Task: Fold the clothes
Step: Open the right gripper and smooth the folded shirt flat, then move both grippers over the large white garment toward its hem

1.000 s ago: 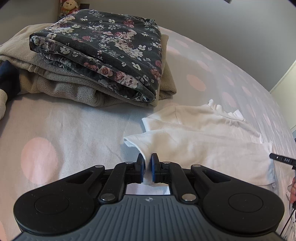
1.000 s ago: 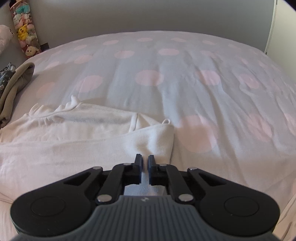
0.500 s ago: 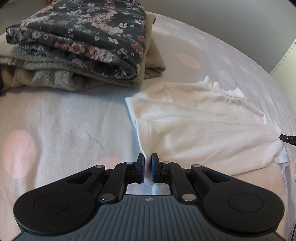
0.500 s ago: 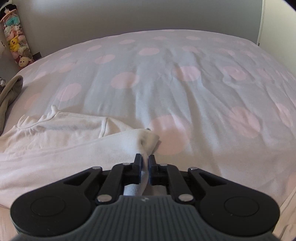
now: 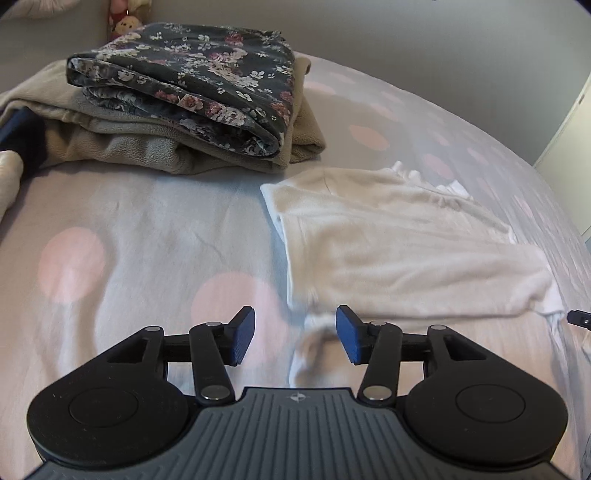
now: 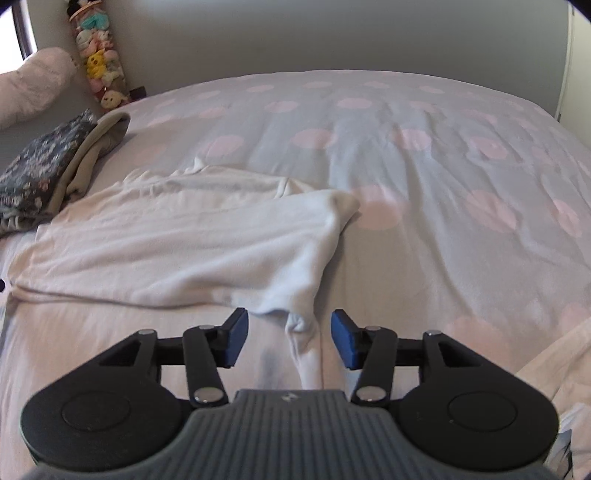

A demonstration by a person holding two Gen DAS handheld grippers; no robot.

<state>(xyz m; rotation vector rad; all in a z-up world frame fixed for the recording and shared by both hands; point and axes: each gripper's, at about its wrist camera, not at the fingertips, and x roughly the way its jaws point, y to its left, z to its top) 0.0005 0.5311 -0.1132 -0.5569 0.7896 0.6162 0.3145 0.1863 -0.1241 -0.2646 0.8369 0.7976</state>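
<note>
both grippers, left (image 5: pixel 295 338) and right (image 6: pixel 289 338), are opening, pads clear of the white top (image 5: pixel 399 251) lying on the bed (image 5: pixel 147 229).

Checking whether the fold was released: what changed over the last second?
Both let go: the left gripper and right gripper are opening, dropping the white garment folded over on the dotted bedspread. The floral-topped stack stayed put.

I see the bed (image 6: pixel 424 206) under its pale cover with pink dots. A row of plush toys (image 6: pixel 98 70) stands in the far corner by the grey wall (image 6: pixel 332 33), with a fluffy pink cushion (image 6: pixel 29 85) just beside them.
</note>
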